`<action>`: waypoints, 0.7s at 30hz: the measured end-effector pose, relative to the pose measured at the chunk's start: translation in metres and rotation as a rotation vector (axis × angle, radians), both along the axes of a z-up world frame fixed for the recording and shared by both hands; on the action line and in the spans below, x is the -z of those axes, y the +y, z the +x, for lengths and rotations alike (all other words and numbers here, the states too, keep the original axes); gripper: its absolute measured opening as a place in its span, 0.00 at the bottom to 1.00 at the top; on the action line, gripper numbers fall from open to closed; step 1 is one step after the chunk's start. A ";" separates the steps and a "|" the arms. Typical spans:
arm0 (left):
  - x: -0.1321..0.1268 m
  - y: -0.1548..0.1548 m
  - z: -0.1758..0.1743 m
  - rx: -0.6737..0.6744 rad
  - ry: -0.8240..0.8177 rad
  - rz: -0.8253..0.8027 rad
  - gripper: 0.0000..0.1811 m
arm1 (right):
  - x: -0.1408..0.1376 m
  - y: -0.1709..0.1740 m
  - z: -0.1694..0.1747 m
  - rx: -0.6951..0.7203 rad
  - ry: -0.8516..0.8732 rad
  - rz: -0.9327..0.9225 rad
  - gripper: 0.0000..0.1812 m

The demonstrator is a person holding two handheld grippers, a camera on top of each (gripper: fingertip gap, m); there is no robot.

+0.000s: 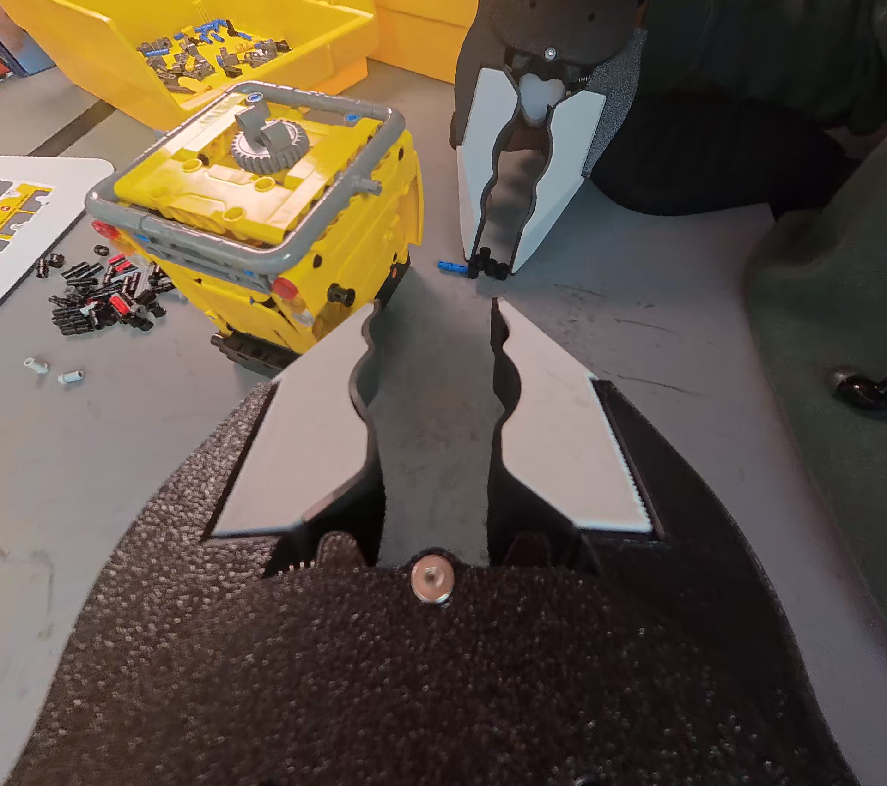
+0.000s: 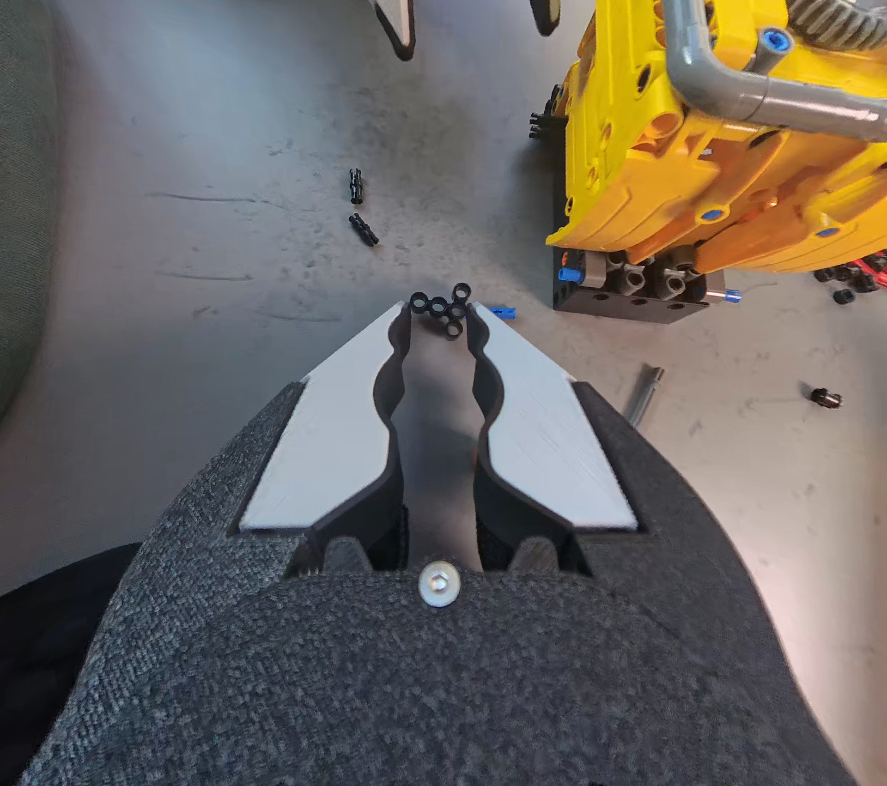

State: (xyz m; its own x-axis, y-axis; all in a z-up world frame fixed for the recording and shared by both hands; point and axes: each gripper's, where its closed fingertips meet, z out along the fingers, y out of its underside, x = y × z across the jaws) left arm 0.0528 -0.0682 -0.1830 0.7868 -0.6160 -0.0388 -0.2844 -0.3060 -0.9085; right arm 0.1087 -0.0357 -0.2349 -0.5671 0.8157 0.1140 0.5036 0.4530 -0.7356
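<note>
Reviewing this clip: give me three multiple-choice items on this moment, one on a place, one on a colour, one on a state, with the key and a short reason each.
1. Where does the black connector piece lie?
A. in a yellow bin
B. on the table at the right gripper's fingertips
C. on top of the yellow model

2. What colour is the rail around the top of the brick-built model?
A. grey
B. red
C. blue

3. How does the left gripper stand?
A. shut on a pin
B. shut on nothing
C. open, holding nothing

Key: 1 B, the piece sits between the tips on the grey table. 2 A, the tube frame is grey. 3 C, bare table shows in the wide gap between its fingers.
</note>
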 end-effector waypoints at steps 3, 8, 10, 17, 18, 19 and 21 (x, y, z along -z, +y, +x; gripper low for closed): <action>0.005 0.003 0.003 -0.008 -0.025 -0.023 0.23 | -0.007 0.000 -0.004 0.009 0.058 -0.029 0.12; 0.006 0.006 0.009 -0.002 -0.081 -0.056 0.19 | -0.025 -0.001 -0.011 0.021 0.186 -0.068 0.13; 0.003 0.005 0.013 0.007 -0.107 -0.056 0.17 | -0.035 -0.002 -0.015 0.029 0.252 -0.075 0.12; -0.007 0.004 0.031 0.040 -0.233 -0.087 0.13 | -0.062 -0.017 -0.021 0.005 0.412 -0.071 0.13; -0.011 0.004 0.035 0.051 -0.275 -0.098 0.13 | -0.065 -0.019 -0.021 0.001 0.431 -0.063 0.12; -0.014 0.002 0.038 0.065 -0.319 -0.112 0.13 | -0.066 -0.021 -0.021 -0.003 0.448 -0.049 0.12; -0.018 0.001 0.043 0.087 -0.407 -0.146 0.13 | -0.069 -0.023 -0.022 -0.012 0.479 -0.011 0.12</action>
State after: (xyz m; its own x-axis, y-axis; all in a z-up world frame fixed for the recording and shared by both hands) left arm 0.0955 -0.0677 -0.1646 0.6645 -0.6569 0.3562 0.0571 -0.4306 -0.9007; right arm 0.0868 -0.0591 -0.1658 -0.4621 0.8120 0.3566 0.1015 0.4479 -0.8883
